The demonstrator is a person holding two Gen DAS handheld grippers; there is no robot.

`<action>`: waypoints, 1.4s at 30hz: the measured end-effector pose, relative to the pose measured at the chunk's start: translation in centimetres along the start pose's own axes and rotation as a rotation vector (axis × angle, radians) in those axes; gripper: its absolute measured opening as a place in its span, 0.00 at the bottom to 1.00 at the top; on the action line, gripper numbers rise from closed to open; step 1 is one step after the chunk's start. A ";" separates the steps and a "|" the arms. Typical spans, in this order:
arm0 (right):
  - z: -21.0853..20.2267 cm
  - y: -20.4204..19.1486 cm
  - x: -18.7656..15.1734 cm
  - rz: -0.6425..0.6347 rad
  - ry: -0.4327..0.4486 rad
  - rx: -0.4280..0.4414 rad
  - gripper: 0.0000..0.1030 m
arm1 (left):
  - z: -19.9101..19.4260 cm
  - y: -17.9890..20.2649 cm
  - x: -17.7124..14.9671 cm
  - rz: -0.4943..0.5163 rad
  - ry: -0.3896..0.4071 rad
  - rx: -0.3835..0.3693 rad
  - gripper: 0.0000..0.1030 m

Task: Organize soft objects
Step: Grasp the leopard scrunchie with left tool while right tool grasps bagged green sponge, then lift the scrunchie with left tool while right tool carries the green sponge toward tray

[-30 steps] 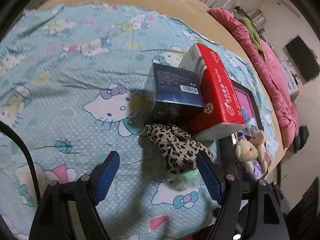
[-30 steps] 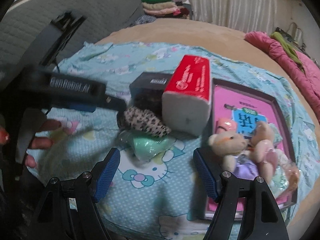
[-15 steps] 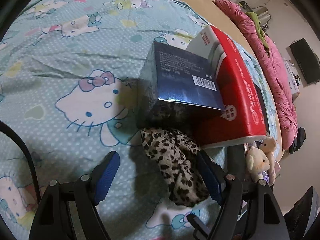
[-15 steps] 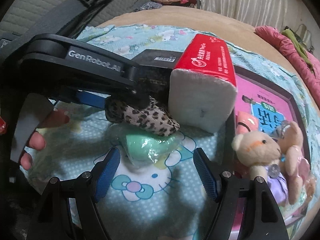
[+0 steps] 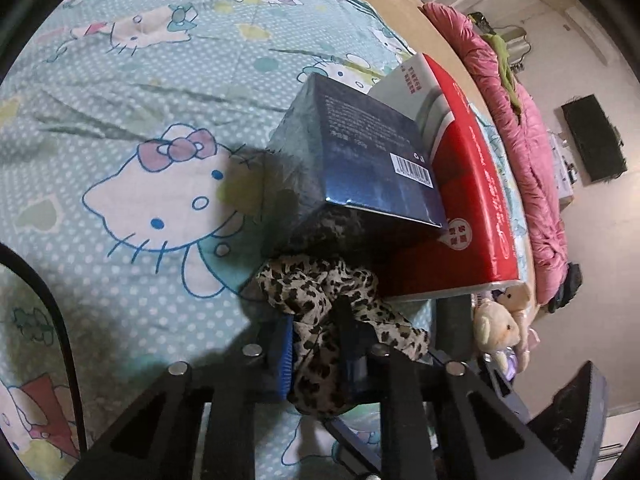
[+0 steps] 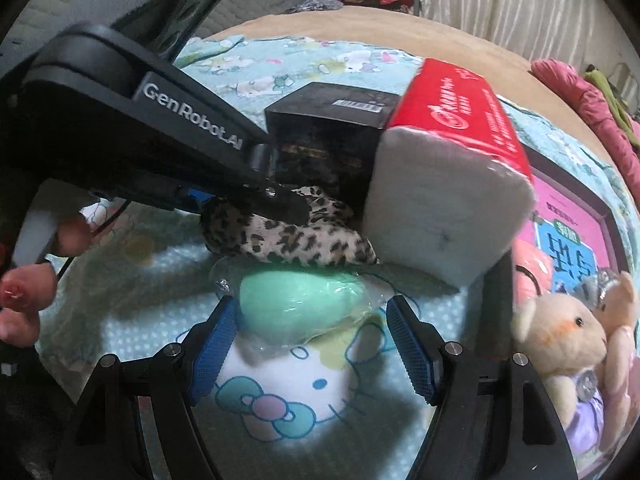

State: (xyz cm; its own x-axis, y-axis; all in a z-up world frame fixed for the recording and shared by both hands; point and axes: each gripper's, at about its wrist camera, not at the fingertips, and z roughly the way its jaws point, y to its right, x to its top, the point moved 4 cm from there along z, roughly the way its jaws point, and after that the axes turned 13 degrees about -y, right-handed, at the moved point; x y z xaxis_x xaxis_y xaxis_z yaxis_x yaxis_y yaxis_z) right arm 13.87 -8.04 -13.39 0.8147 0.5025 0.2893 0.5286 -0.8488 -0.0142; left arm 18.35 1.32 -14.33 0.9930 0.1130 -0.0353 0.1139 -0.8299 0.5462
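A leopard-print soft cloth [image 5: 320,320] lies on the Hello Kitty sheet in front of a dark blue box. My left gripper [image 5: 316,352] is shut on the cloth; it also shows in the right wrist view [image 6: 280,236], with the left gripper [image 6: 276,200] on top of it. A mint green soft egg in clear wrap [image 6: 300,304] lies just below the cloth. My right gripper [image 6: 310,340] is open, its blue pads on either side of the egg. Plush bears [image 6: 568,336] sit at the right.
A dark blue box [image 5: 360,160] and a red tissue pack [image 5: 472,200] stand right behind the cloth. A pink-faced flat box [image 6: 568,232] lies under the bears. The sheet [image 5: 140,100] spreads to the left. A pink quilt [image 5: 532,152] lies far right.
My left gripper moved forward and closed on the leopard cloth. My right gripper moved in until its open pads flank the green egg.
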 end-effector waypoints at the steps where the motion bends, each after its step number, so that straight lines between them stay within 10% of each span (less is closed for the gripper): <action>1: 0.1 -0.1 0.1 -0.005 -0.001 0.005 0.74 | -0.1 -0.2 -0.1 -0.004 0.003 -0.006 0.18; 27: -5.1 2.2 2.1 0.049 0.135 0.171 0.54 | -9.9 0.0 -1.7 0.011 0.223 0.034 0.18; 42: -13.0 10.1 1.6 0.293 0.302 0.064 0.54 | -13.9 8.7 -1.7 0.177 0.324 0.115 0.18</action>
State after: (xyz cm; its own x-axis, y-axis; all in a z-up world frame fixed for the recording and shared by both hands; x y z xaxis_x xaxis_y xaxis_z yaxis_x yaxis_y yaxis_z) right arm 17.40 -17.95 -0.63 0.8313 0.1622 0.5316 0.3062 -0.9319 -0.1944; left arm 17.22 1.48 2.09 0.9380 0.1141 0.3274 -0.0372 -0.9058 0.4221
